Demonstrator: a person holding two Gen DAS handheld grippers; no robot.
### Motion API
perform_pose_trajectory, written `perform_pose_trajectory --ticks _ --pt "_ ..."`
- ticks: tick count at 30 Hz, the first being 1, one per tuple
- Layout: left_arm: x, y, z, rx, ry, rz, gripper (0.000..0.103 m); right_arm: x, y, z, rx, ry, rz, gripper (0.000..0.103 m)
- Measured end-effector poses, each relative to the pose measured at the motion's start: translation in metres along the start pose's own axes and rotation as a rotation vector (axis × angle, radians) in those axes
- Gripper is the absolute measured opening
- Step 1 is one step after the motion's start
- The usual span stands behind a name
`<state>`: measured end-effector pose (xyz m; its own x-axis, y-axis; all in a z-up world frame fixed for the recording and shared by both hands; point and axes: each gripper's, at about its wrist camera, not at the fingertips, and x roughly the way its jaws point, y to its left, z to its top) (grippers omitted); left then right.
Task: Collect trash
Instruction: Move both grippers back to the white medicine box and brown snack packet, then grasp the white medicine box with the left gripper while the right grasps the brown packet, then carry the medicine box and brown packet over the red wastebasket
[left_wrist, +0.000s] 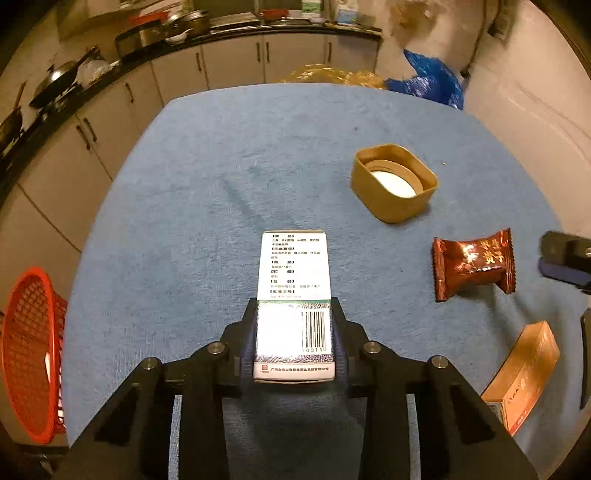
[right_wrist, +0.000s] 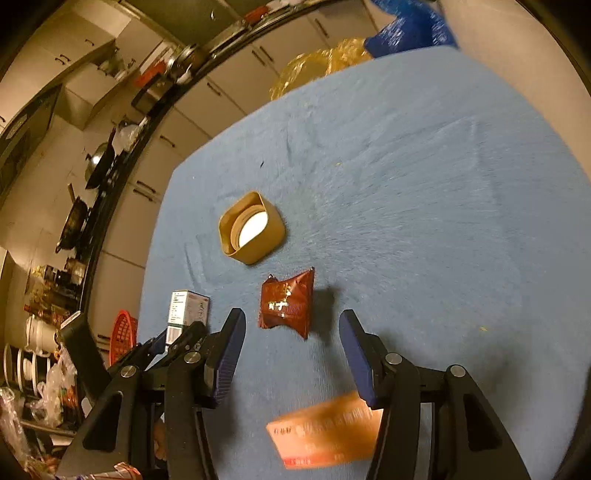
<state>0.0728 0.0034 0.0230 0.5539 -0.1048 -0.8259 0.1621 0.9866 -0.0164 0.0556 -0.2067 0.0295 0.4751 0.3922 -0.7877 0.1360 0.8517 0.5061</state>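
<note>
My left gripper (left_wrist: 294, 306) is shut on a white medicine box (left_wrist: 294, 295) with a barcode, held over the blue table cloth (left_wrist: 184, 203). The box also shows in the right wrist view (right_wrist: 186, 310). A brown snack packet (left_wrist: 474, 263) lies to its right; in the right wrist view the packet (right_wrist: 287, 303) lies just ahead of my open, empty right gripper (right_wrist: 291, 325). An orange carton (left_wrist: 524, 373) lies near the front right edge, and shows blurred below the right fingers (right_wrist: 325, 430). A tan square lid (left_wrist: 394, 182) lies upside down further back.
A red mesh basket (left_wrist: 31, 354) hangs off the table's left edge. Yellow (left_wrist: 332, 75) and blue (left_wrist: 428, 79) plastic bags sit beyond the far edge. A kitchen counter with pans (left_wrist: 55, 85) and cabinets runs along the left and back.
</note>
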Motion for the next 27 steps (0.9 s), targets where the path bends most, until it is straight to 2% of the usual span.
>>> perform_pose_trajectory --ticks 6,9,10,15,20,27 --pt "-0.023 0.01 -0.014 -0.026 -0.044 -0.005 0.033 0.033 0.005 0.005 -0.019 0.05 0.022 0.054" --pt "-0.038 0.016 -0.022 -0.029 -0.065 0.006 0.033 0.044 0.016 0.003 -0.049 0.065 0.035 0.027" --pt "-0.043 0.018 -0.023 -0.028 -0.071 0.009 0.033 0.043 0.019 0.002 -0.06 0.053 0.034 0.025" --pt "-0.07 0.031 -0.032 -0.047 -0.1 0.003 0.033 0.02 0.042 -0.012 -0.128 -0.022 0.029 0.023" --pt "-0.098 0.044 -0.043 -0.061 -0.123 -0.012 0.033 -0.01 0.066 -0.039 -0.156 -0.066 0.061 0.023" --pt "-0.136 0.07 -0.063 -0.077 -0.15 -0.026 0.033 -0.033 0.104 -0.086 -0.196 -0.075 0.1 0.023"
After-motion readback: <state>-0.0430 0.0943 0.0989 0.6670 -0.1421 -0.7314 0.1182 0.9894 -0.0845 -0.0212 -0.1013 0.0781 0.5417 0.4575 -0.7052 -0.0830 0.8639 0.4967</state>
